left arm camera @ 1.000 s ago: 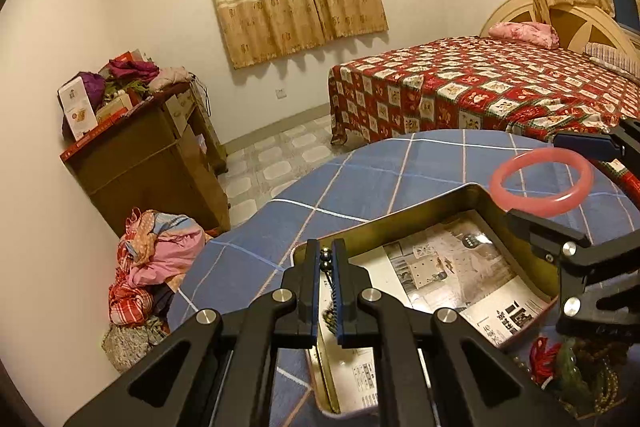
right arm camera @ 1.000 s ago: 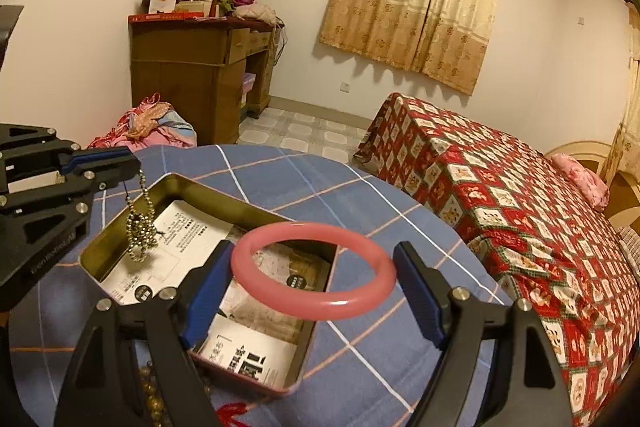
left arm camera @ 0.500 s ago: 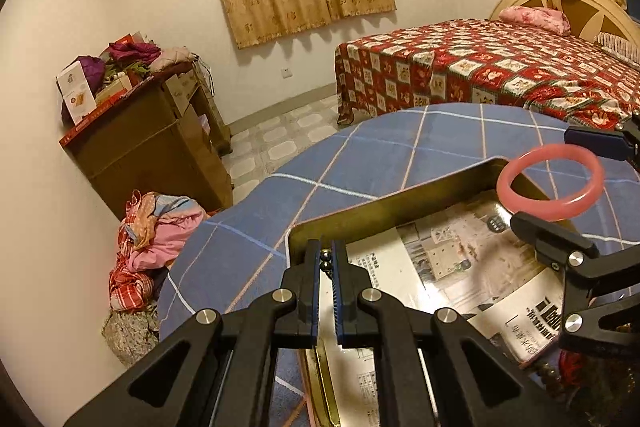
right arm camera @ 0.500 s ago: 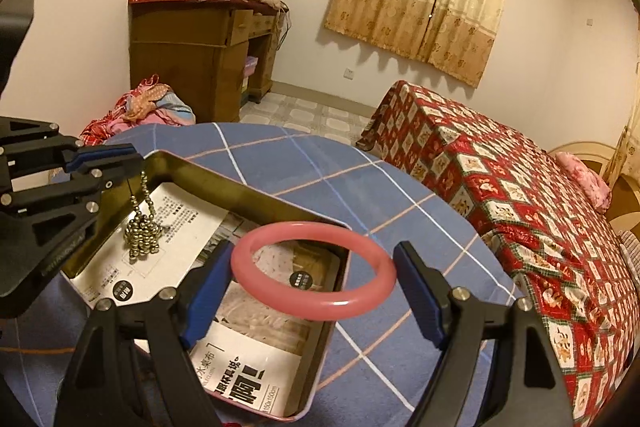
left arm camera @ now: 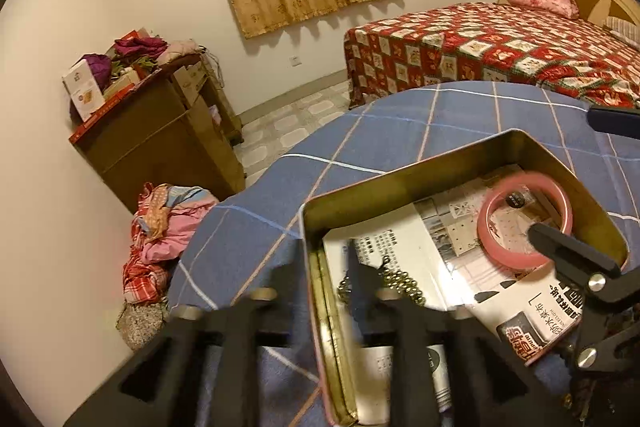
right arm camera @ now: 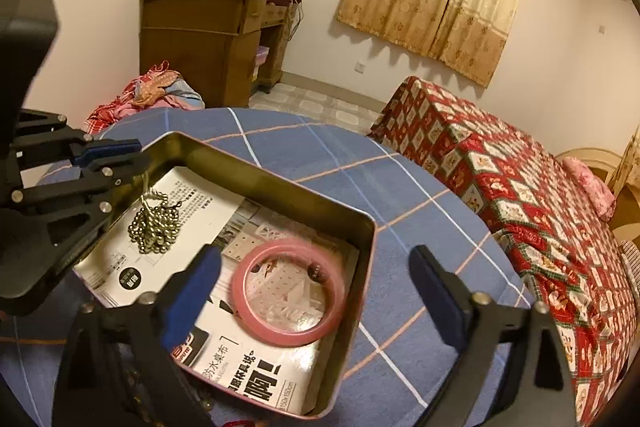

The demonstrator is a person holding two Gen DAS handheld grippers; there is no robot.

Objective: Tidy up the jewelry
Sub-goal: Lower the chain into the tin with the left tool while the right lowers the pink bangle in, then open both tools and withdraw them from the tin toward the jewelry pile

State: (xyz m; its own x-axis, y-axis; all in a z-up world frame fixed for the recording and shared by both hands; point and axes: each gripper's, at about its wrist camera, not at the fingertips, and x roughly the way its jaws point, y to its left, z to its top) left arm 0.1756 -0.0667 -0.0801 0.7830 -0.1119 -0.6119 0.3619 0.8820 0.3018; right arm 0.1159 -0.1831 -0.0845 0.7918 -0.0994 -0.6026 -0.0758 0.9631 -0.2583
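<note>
A gold metal tin (right arm camera: pixel 280 187) lined with printed paper sits on the blue checked tablecloth (right arm camera: pixel 360 179). A pink bangle (right arm camera: pixel 290 291) lies in the tin's right part, also in the left wrist view (left arm camera: pixel 524 223). My right gripper (right arm camera: pixel 316 291) is open, its fingers spread wide on either side of the bangle and not touching it. A pile of metal beads (right arm camera: pixel 156 227) lies in the tin's left part, also in the left wrist view (left arm camera: pixel 400 285). My left gripper (left arm camera: pixel 320 267) is open above the tin's left rim (left arm camera: pixel 316 267).
More beaded jewelry (left arm camera: pixel 600 399) lies on the cloth at the lower right. Beyond the table are a wooden desk (right arm camera: pixel 208 39) piled with things, a heap of clothes (left arm camera: pixel 160 227) on the floor, and a bed (right arm camera: pixel 540 211) with a red patterned cover.
Both grippers have opened. The pink bangle dropped from the right gripper into the tin. The bead chain fell from the left gripper onto the paper. Both grippers moved lower over the tin.
</note>
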